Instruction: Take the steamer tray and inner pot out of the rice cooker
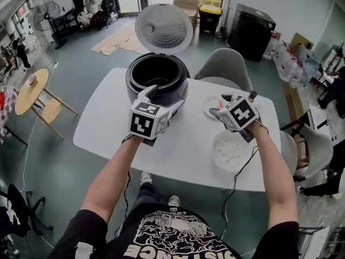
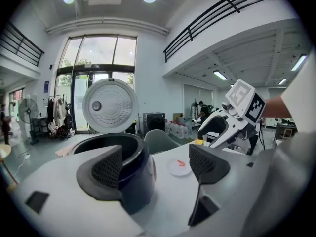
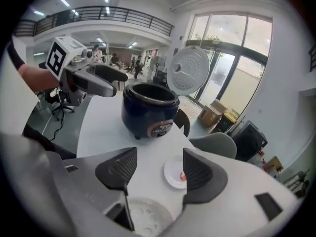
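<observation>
On the white table [image 1: 108, 123], with grey floor around it and a grey chair [image 1: 226, 66] at 1 o'clock, the rice cooker [image 1: 157, 74] stands lid-up at 12 o'clock, the steamer tray [image 1: 232, 151] lies at 4 o'clock, and the left gripper [image 2: 157, 167] and right gripper [image 3: 158, 168] hover above with jaws apart and empty.

"ISTANCE" on the black T-shirt [image 1: 178, 240]
</observation>
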The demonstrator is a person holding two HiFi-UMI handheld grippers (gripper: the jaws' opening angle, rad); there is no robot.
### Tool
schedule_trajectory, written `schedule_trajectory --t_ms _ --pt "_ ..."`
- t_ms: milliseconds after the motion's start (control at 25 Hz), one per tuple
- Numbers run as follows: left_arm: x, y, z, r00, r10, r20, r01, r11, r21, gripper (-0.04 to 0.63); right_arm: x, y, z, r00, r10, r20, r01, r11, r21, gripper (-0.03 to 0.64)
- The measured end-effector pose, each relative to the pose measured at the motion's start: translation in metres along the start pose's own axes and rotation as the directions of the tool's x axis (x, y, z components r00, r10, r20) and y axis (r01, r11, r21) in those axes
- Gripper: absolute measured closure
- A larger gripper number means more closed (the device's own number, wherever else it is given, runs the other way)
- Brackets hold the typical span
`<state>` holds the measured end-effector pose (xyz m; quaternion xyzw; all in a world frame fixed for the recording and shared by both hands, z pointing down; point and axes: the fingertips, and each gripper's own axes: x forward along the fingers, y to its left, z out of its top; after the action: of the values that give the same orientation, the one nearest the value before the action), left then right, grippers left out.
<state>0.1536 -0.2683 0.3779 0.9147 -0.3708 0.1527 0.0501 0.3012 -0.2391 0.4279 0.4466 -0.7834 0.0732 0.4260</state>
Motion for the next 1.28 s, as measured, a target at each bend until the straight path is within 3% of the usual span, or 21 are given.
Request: schedule_trajectory --t_ms 360,640,760,920,1040,1280 --pt "-0.055 0.1 0.035 0.987 0.153 0.046 -0.15 0.987 -0.057 0.181 0.003 0.015 0.127 0.977 0.075 0.198 -0.074 0.997 -0.013 0.312" --pt "-0.073 0.166 0.034 0.988 0.15 0.027 -0.146 0.983 -0.113 0.181 0.033 0.026 0.187 0.959 0.132 0.252 -0.138 0.99 0.008 0.311" --pt "-0.072 0.192 0.036 0.994 0.108 0.01 -0.105 0.982 -0.157 0.181 0.046 0.027 0.211 0.948 0.163 0.272 -0.182 0.982 0.046 0.312" --pt "-0.061 0.217 0.031 1.0 0.022 -0.013 -0.025 0.967 -0.252 0.181 0.065 0.024 0.225 0.928 0.21 0.307 -0.271 0.947 0.171 0.313" --pt "-0.046 0.237 0.028 0.999 -0.034 -0.011 0.029 0.94 -0.339 0.181 0.083 0.018 0.228 0.923 0.223 0.315 -0.303 0.923 0.235 0.312" --pt "-0.011 0.281 0.018 0.983 -0.178 -0.039 0.137 0.863 -0.486 0.182 0.122 0.0 0.234 0.927 0.222 0.301 -0.331 0.862 0.384 0.313"
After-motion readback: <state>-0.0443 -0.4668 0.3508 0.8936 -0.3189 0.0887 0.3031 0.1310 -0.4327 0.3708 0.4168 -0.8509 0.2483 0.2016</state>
